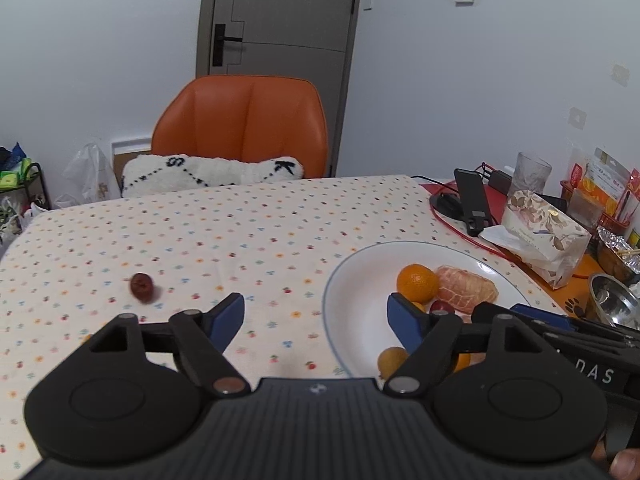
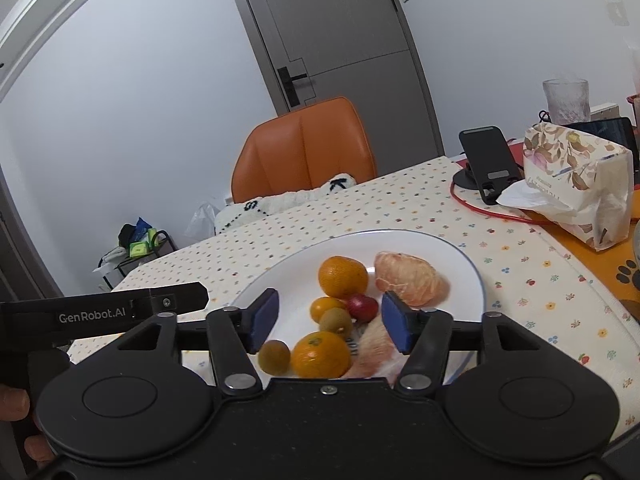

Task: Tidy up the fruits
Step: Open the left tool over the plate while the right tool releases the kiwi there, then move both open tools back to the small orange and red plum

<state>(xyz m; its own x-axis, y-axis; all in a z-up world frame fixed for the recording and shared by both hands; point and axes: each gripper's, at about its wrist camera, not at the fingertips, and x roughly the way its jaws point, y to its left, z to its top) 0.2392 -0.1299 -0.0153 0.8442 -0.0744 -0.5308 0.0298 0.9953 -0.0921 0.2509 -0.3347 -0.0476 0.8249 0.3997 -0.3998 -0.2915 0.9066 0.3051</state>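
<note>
The white plate [image 2: 460,264] sits on the counter [image 1: 200,232], which is covered by a dotted cloth, and serves as the reference here. The left tongs [image 1: 316,322] hang wide open and released, gripping nothing: one blue pad is over the cloth to the left of the plate, the other [image 1: 404,320] is over the plate's near-left part, in front of the fruit; whether it touches any cannot be told. The right tongs [image 2: 328,322] are likewise spread wide and empty, poised above the near half of the plate with the fruit pile showing between the pads.

On the plate lie a mandarin [image 2: 343,276] towards the far side, a peeled citrus [image 2: 412,278] just to its right, a small red fruit [image 2: 362,307] near the middle, a small orange [image 2: 326,308] and a greenish-brown fruit [image 2: 336,321] beside it, a second mandarin [image 2: 320,354] at the near edge with another greenish-brown fruit [image 2: 274,357] to its left, and a pale peeled segment [image 2: 372,352] to its right.

One dark red fruit [image 1: 141,287] lies alone on the cloth, well to the left of the plate. Beyond the plate's far right stand a phone holder [image 2: 486,164] and a floral tissue pack [image 2: 576,184]. An orange chair [image 1: 240,124] stands behind the counter.
</note>
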